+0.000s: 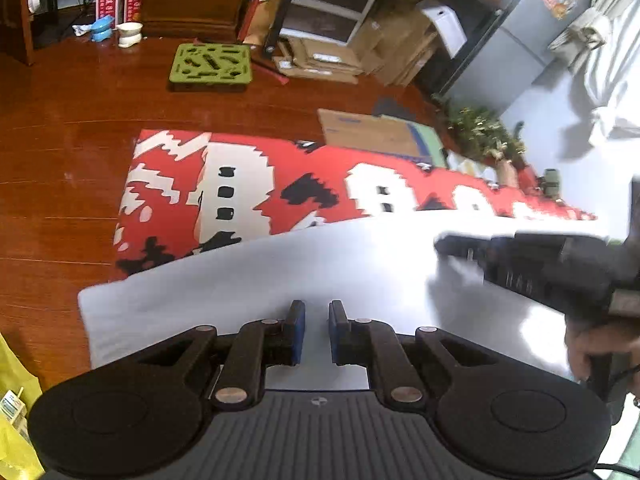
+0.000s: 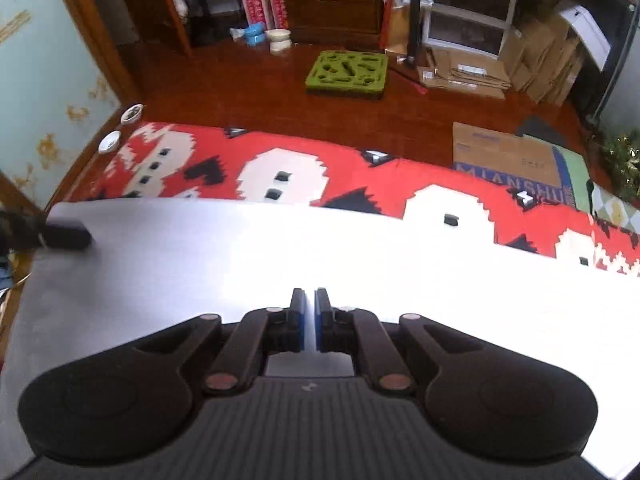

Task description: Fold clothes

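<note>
Dark red wooden floor (image 1: 60,128) runs back to a green foam tray (image 1: 211,65) and flattened cardboard boxes (image 2: 500,68). On it lies a red patterned blanket (image 1: 280,184), and on the blanket, nearer me, the white garment (image 1: 280,276) is spread flat.

My left gripper (image 1: 317,332) hangs over the garment's near part, blue pads (image 1: 298,332) drawn narrow with a slim gap; I cannot tell whether cloth is pinched. My right gripper (image 2: 309,318) stands nearly closed over the same cloth, which glares white there.

Only my left view shows the right gripper from outside with my hand (image 1: 592,348) beneath it, plus potted plants (image 1: 484,136) beyond the blanket. Only my right view shows two small dishes (image 2: 120,128) at the blanket's far left corner.
</note>
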A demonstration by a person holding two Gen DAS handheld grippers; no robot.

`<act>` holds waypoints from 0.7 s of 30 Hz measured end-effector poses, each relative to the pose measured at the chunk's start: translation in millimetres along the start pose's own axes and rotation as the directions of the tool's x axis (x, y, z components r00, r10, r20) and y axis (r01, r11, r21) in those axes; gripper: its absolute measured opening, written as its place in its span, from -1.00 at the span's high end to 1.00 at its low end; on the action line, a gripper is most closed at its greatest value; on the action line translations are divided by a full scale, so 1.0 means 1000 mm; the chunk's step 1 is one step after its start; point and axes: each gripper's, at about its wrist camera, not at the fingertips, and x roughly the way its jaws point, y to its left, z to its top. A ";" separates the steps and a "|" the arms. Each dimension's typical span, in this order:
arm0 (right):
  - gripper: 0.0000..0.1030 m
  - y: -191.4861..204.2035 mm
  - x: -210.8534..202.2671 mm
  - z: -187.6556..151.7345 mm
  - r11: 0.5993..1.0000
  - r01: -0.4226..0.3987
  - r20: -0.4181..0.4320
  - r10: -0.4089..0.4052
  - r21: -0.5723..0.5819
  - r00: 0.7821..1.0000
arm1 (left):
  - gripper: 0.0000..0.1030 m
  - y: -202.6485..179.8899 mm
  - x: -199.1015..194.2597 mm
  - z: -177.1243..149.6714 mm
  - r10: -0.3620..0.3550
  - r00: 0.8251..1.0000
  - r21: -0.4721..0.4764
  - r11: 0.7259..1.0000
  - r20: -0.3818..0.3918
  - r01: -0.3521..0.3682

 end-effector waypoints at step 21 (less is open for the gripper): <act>0.65 -0.160 -0.027 0.016 0.923 0.091 -0.093 -0.136 -0.374 0.986 | 0.35 -0.118 0.076 0.058 -0.038 0.995 0.632 0.770 -0.097 0.091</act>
